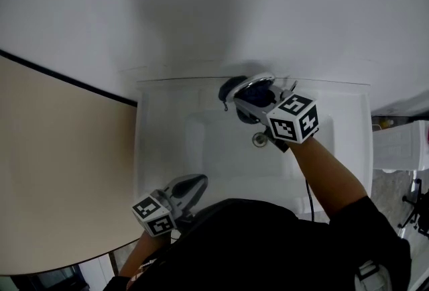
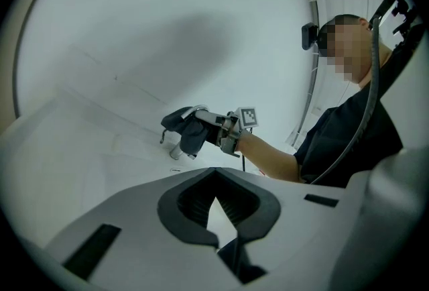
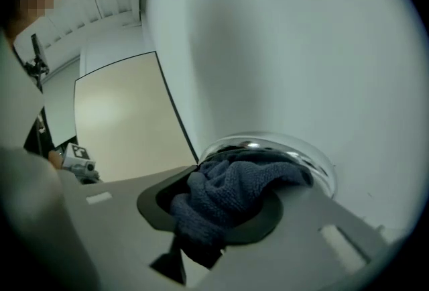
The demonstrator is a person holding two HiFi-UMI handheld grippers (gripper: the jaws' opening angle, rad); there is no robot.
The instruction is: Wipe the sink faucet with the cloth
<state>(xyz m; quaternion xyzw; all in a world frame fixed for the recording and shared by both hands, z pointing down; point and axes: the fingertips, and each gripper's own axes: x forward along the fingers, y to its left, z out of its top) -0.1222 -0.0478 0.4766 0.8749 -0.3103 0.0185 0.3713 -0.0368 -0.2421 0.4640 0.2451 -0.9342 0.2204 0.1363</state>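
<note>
Right tongs (image 3: pixel 216 210) clamp grey cloth (image 3: pixel 234 189) on chrome faucet (image 3: pixel 268 147) at sink (image 1: pixel 161 142) back rim; left tongs (image 2: pixel 216 199) closed, empty.

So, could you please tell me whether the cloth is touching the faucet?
Touching. The right gripper view shows the cloth bunched right up against the curved chrome faucet, with no gap between them.
</note>
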